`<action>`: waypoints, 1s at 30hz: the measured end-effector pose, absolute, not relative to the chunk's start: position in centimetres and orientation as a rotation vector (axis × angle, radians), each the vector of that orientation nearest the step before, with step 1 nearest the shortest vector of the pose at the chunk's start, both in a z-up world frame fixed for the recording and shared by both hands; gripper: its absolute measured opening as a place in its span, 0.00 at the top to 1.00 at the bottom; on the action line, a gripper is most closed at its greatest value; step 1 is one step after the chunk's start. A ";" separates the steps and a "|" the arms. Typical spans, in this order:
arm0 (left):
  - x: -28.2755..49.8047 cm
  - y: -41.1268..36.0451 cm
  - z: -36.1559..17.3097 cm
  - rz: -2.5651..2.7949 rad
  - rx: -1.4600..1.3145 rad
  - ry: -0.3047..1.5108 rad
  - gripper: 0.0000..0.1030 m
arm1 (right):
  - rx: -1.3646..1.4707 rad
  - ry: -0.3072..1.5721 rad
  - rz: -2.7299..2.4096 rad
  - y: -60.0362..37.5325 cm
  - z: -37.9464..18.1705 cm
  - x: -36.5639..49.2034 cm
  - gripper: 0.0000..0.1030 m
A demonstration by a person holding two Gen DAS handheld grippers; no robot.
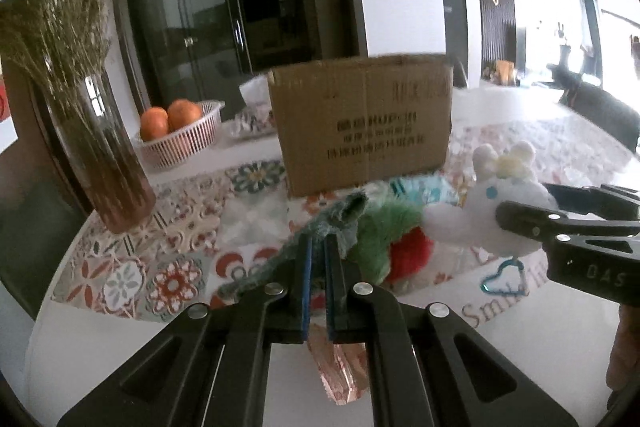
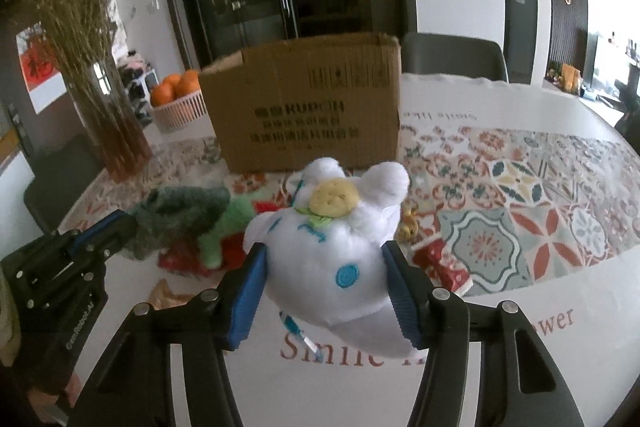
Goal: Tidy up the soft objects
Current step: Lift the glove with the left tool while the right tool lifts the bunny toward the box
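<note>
Clamping the grey-green plush (image 1: 340, 223) is the left gripper (image 1: 317, 259), its blue pads drawn nearly together on a thin fold of the fabric, so the toy dangles by a pinch rather than by its body. A thin fold like that can slide out, I judge, since plush pile is slick and the stuffing gives; a bite deeper into the torso would hold better.

The right gripper (image 2: 326, 287) has its pads pressed against both flanks of the white plush (image 2: 332, 251), the jaws standing fairly wide around its round body (the sides bulge a little past the pads). This looks a sound hold: the toy is light, soft and not fragile, and a squeeze across the thickest part lets the filling pack against the pads. Its blue clip (image 1: 505, 278) hangs loose beneath and could snag.

Just behind both toys, on the patterned cloth (image 2: 520, 211), lie a bright green plush (image 1: 384, 231) and a red plush (image 1: 412, 251) touching it, along with a small red-and-white item (image 2: 440, 265) too blurred to name.

Farther back stands the box (image 2: 308, 103), open at the top, probably the place for the toys. Beyond it to the left sit a basket (image 1: 184, 143) of oranges and a vase (image 1: 104, 155) of dried stems.
</note>
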State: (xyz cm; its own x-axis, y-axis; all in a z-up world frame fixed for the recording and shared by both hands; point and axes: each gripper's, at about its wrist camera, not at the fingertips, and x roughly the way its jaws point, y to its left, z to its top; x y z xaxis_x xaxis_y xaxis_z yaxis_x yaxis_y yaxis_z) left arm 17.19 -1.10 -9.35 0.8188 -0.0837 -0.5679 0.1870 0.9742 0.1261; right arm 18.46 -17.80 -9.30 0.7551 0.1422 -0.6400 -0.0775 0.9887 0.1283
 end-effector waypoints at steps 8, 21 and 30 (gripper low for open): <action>17.0 -1.0 -6.7 -0.141 0.168 0.499 0.93 | 0.109 0.636 0.110 -17.9 -7.2 18.2 0.44; 16.6 -1.1 -2.8 -0.111 0.142 0.372 0.93 | 0.129 0.501 0.079 -18.5 -2.9 18.1 0.44; 17.0 -1.5 1.0 -0.100 0.130 0.250 0.93 | 0.150 0.400 0.087 -19.0 0.5 19.2 0.44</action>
